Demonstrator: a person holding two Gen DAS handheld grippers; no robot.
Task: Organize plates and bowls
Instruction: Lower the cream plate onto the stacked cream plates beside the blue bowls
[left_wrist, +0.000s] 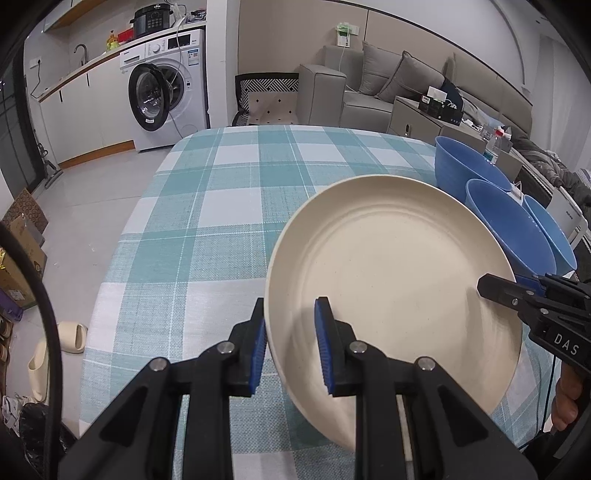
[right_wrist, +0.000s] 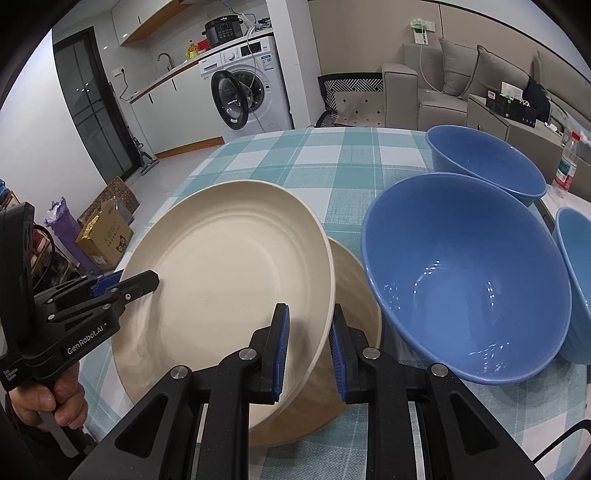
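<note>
A cream plate (left_wrist: 388, 266) (right_wrist: 229, 258) hangs tilted over the checked tablecloth (left_wrist: 221, 206), gripped at opposite rims. My left gripper (left_wrist: 290, 306) is shut on its left rim; in the right wrist view it (right_wrist: 147, 280) enters from the left. My right gripper (right_wrist: 309, 308) is shut on the right rim and shows at the right edge (left_wrist: 495, 288) of the left wrist view. A second cream plate (right_wrist: 356, 295) lies on the cloth partly beneath the held one. Three blue bowls (right_wrist: 469, 280) (right_wrist: 484, 162) (right_wrist: 576, 280) stand to the right.
The table's left edge (left_wrist: 122, 251) drops to a tiled floor with slippers (left_wrist: 70, 336) and cardboard boxes (right_wrist: 107, 232). A washing machine (left_wrist: 166, 92) and a grey sofa (left_wrist: 369, 85) stand beyond. A plastic bottle (right_wrist: 567, 162) stands past the far bowl.
</note>
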